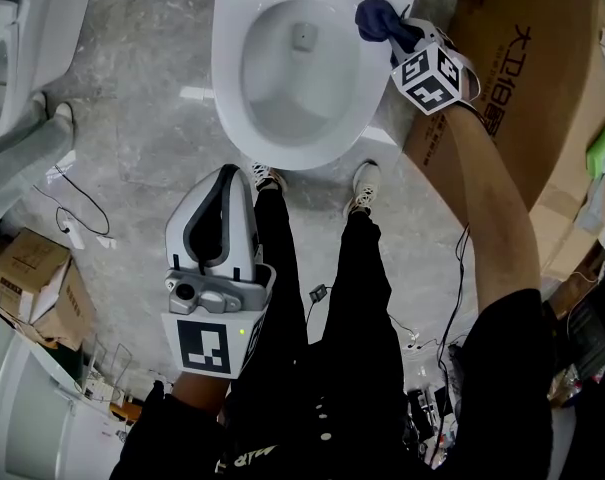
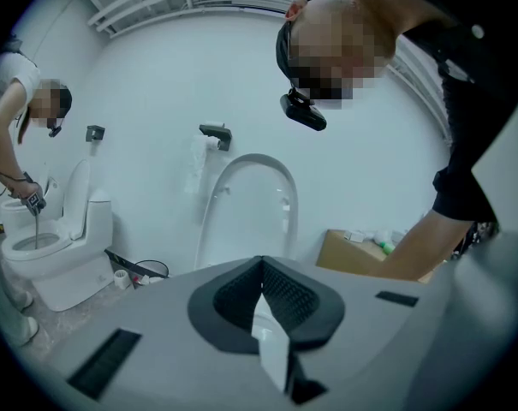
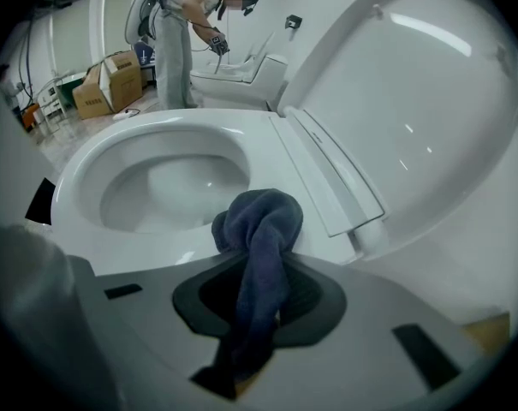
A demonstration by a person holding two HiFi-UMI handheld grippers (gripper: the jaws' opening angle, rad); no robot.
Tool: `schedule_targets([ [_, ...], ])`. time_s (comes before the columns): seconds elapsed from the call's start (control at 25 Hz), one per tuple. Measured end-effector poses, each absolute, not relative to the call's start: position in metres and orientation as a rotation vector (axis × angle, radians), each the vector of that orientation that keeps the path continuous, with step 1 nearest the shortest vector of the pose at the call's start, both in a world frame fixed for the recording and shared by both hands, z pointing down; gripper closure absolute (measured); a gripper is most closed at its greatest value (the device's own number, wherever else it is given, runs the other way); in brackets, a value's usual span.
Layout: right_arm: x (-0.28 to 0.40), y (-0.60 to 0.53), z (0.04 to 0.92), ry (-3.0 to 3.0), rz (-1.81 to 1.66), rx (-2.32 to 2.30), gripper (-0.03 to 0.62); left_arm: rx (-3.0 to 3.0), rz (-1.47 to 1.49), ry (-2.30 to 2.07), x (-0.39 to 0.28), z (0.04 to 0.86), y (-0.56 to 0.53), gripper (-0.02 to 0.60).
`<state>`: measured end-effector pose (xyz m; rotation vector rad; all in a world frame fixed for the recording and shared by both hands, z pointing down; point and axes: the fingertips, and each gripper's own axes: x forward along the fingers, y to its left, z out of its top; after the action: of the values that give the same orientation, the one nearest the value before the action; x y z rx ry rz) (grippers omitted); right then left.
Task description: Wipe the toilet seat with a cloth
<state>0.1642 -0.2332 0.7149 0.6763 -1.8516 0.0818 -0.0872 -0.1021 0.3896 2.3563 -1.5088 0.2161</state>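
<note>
Right tongs: our right tongs (image 3: 257, 264) are clamped on the cloth (image 3: 260, 217), which runs back through the pads as a twisted strand and bunches into a knot-like wad just ahead of the tips.
Left tongs: our left tongs (image 2: 261, 268) have their pads met at the tip with nothing between them. They hang low by our legs, well apart from the toilet, and point out at the room.
Cloth, place: the wad sits just in front of the right tongs on the toilet seat (image 3: 181, 125), at its back right near the hinge of the raised lid (image 3: 413, 101). It appears to touch the seat, though we cannot be sure of the contact.
Cloth, handling: we judge it soft, light and limp, a thick towelling that will fold and drag rather than push. Held by a narrow strand, it may slip out under a hard wipe, so we would take a fuller bunch close to the wad.
Seat surface: glossy white, hard and smooth, curving round the bowl (image 3: 169, 187). We expect the cloth to glide easily.
Room: far beyond the right tongs another person (image 3: 190, 11) bends over a second toilet (image 3: 241, 67). Just to the right of those tongs stands a cardboard box (image 1: 522, 78). Under the left tongs the floor (image 1: 132, 118) is grey and marbled, with loose cables (image 1: 82, 208).
</note>
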Motion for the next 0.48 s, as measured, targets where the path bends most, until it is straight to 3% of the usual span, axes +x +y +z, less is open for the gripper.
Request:
schedule_targets([
  [0.48,0.154,-0.186,0.718,-1.861,0.083,0.601,0.522,2.358,0.214,-1.514,-0.084,0.385,-0.091,0.571],
])
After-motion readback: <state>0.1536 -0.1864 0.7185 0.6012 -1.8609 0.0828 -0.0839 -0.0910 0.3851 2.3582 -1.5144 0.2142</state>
